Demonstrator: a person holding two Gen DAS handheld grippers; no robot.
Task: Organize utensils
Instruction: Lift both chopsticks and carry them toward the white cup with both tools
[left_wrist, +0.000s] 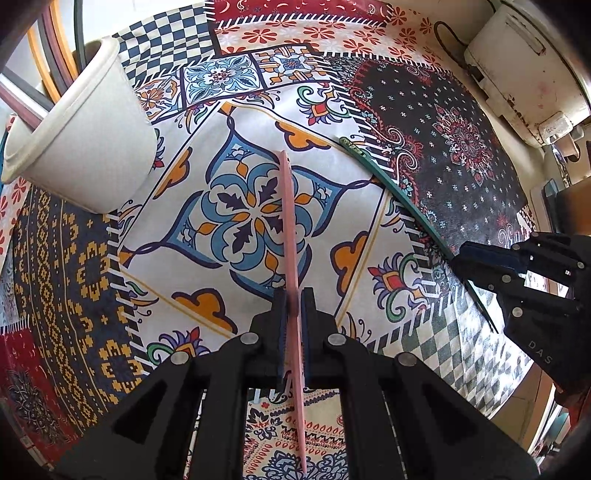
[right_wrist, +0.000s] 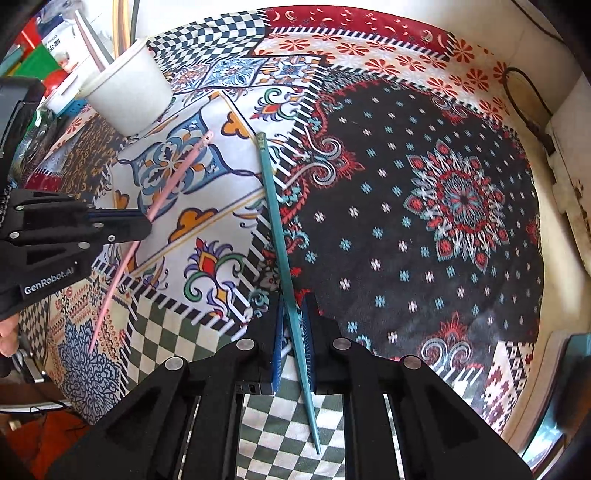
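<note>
Pink chopstick (left_wrist: 291, 236) is clamped in your left hand-held gripper (left_wrist: 294, 314), teal chopstick (right_wrist: 280, 236) in your right hand-held gripper (right_wrist: 295, 325), both over the table (right_wrist: 443, 147). Pickup looks done; next, carry them to the white cup (left_wrist: 92, 147) (thin ends first).

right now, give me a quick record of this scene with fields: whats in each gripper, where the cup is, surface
left gripper: shut on the pink chopstick, gripped partway along its length
right gripper: shut on the teal chopstick, gripped partway along, the lower end sticking out past the jaws
white cup: upright at the far left of the cloth, a pale stick already inside
surface: patchwork tablecloth in mixed patterns
chopsticks: apart from each other, not crossing
still to do: both chopsticks are outside the cup
</note>
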